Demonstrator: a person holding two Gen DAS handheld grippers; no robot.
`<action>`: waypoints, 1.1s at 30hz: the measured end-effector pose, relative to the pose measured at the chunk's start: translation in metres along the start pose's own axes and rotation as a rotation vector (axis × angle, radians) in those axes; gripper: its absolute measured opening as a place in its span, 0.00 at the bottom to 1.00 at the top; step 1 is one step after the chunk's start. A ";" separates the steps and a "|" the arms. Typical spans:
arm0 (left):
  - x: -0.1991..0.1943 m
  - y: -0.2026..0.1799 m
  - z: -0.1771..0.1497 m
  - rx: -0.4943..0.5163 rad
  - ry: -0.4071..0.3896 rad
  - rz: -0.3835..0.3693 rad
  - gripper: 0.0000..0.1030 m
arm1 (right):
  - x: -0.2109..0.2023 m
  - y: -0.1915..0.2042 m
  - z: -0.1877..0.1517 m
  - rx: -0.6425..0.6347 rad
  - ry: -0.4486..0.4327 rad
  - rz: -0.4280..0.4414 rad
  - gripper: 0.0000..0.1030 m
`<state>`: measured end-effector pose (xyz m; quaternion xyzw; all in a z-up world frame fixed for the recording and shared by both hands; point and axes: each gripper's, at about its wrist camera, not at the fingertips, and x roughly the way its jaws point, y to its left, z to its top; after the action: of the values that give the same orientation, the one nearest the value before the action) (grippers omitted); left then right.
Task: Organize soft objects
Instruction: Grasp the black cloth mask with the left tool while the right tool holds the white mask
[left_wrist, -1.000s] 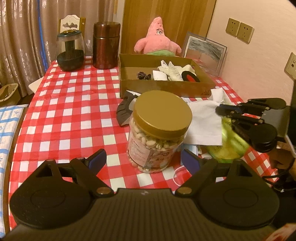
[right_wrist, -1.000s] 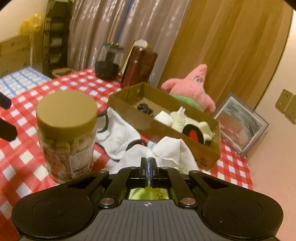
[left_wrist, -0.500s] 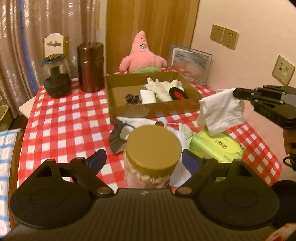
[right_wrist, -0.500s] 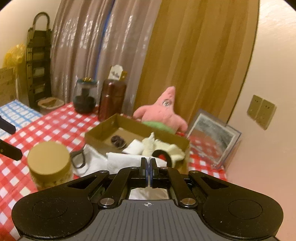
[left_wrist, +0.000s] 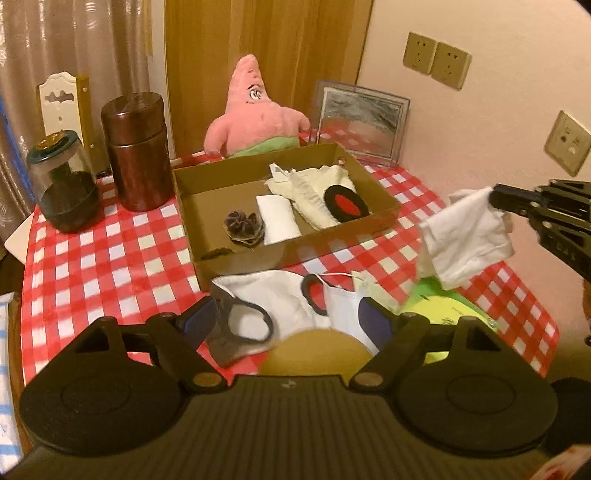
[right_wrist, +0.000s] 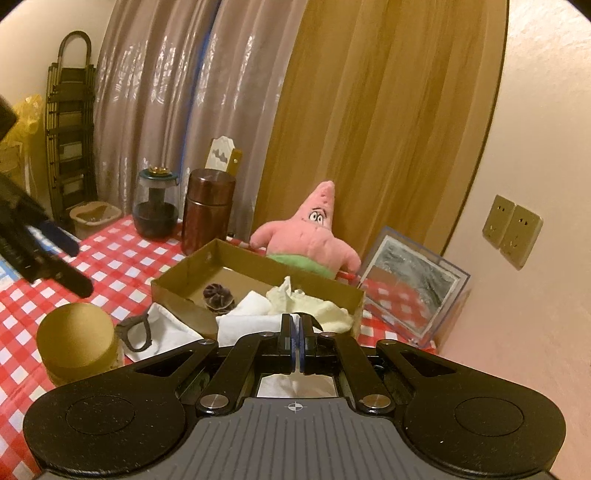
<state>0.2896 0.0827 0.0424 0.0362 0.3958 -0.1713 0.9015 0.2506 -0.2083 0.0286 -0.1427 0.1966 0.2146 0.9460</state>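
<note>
My right tool (left_wrist: 493, 194) is pressed together on one corner of a white cloth (left_wrist: 465, 236), which hangs clear of the tabletop (left_wrist: 92, 266) at the right of the left wrist frame. The cardboard box (left_wrist: 384, 199), already holding a rolled white item, a cream garment and a dark scrunchie, sits at frame centre, left of the cloth.

Risks from here, as I judge them:
- The pinch covers only a corner. A quick swing toward the box could let the cloth slip out.
- The hanging lower edge could drag over the green packet (left_wrist: 447, 314) below it, or catch the near wall of the box and fold outside it.
- The picture frame (left_wrist: 360, 125) leans just behind the box; overshooting could tip it.

My left tool (left_wrist: 284, 325) is spread, its jaws have just been closing slightly, and nothing is between the pads. It points down over a white mask with dark loops (left_wrist: 280, 306) and the brown jar lid (left_wrist: 317, 350), at the lower centre of its own frame. In the right wrist frame it enters from the left edge, raised above the tabletop. The right tool points gently down toward the box.
</note>
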 end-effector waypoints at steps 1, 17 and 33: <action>0.007 0.006 0.005 -0.003 0.017 -0.002 0.79 | 0.002 -0.001 0.001 0.002 0.001 0.003 0.02; 0.124 0.065 0.004 -0.093 0.225 -0.013 0.71 | 0.061 -0.010 -0.001 0.072 0.063 0.046 0.02; 0.155 0.087 -0.009 -0.161 0.253 -0.039 0.18 | 0.094 -0.007 -0.011 0.085 0.104 0.054 0.02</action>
<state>0.4096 0.1233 -0.0825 -0.0227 0.5195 -0.1504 0.8408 0.3287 -0.1848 -0.0204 -0.1080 0.2583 0.2237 0.9336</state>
